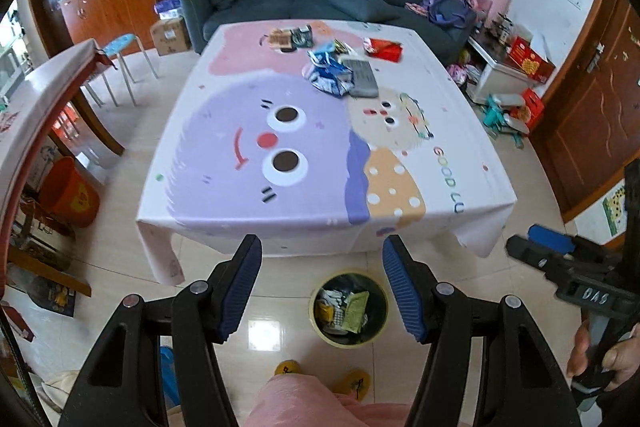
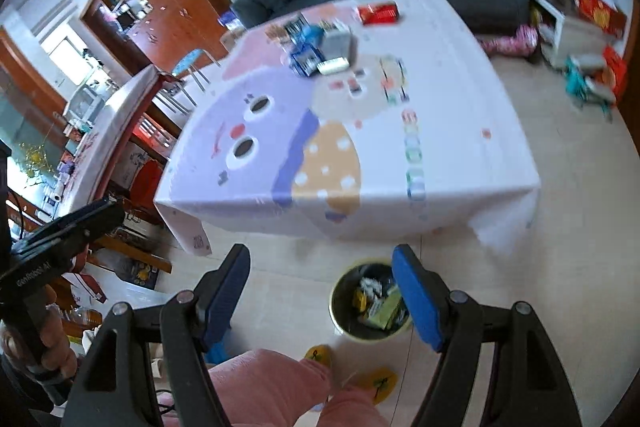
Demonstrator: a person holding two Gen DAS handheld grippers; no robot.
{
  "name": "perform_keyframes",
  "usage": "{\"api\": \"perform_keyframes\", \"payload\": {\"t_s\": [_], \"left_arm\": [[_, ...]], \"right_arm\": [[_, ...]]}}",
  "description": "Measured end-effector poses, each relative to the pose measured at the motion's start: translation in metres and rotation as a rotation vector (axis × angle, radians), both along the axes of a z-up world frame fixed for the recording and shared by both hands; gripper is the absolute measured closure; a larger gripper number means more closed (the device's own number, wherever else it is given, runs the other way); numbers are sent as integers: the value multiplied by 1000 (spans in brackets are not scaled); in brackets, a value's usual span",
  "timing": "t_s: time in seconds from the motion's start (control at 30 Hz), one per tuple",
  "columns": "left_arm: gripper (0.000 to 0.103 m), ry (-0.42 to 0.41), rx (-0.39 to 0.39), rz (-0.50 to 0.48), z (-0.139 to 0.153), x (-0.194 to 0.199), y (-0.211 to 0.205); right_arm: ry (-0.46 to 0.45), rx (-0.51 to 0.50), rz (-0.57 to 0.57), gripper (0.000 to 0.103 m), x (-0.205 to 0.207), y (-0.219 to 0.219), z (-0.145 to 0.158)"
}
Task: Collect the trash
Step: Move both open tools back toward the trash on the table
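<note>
Both claws gape above floor, bin beside table edge.

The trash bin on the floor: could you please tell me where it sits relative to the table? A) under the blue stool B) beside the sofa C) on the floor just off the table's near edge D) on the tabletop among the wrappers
C: the trash bin stands on the tiled floor in front of the table's near edge, already holding wrappers, while more wrappers lie at the far end of the tabletop.
</note>
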State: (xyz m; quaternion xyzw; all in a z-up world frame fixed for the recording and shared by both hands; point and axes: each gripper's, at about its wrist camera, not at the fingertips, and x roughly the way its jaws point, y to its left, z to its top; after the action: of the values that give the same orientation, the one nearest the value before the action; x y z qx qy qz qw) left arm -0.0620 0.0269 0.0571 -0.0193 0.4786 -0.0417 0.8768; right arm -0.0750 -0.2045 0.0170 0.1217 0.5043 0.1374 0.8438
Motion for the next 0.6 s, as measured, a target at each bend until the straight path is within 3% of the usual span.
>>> {"api": "perform_keyframes", "payload": {"t_s": [0.3,0.6], "left_arm": [[42,-100,1,-8,38,30,9],[41,-115,-22,-86,46,138,19]], "right_arm": [[-110,-11,-34,29,41,1,49],[-85,13,-68,39,132,16,54]]}}
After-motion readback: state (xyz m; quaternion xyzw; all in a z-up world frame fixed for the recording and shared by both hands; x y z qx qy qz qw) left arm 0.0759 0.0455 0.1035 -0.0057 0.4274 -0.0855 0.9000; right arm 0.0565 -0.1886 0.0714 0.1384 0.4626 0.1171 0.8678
